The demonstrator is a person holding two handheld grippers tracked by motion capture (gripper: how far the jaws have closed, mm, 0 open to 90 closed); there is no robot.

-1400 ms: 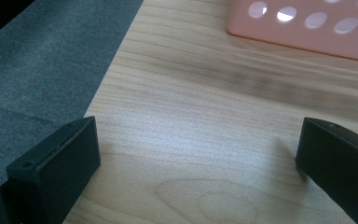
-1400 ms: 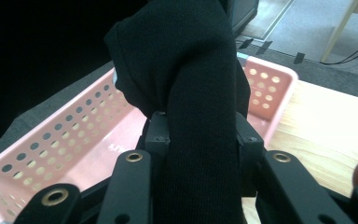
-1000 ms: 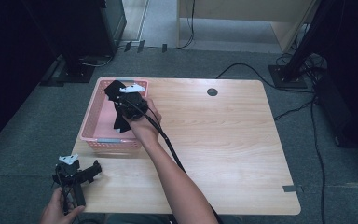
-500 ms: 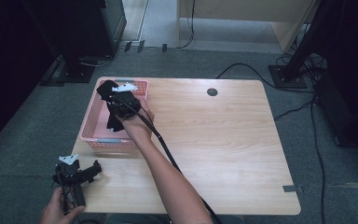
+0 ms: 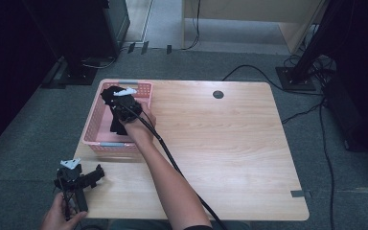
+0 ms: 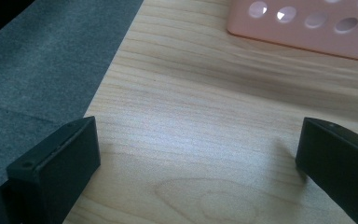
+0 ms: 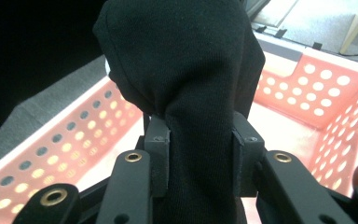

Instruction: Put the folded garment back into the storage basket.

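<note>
The right gripper (image 7: 198, 163) pinches a black cloth (image 7: 182, 60) between its pads, over the pink basket (image 5: 93, 129), the cloth hanging down into it. Carrying looks done; lowering and letting go are left. The left gripper (image 5: 96, 173) rests near the basket's front wall, jaws spread, nothing between them
</note>
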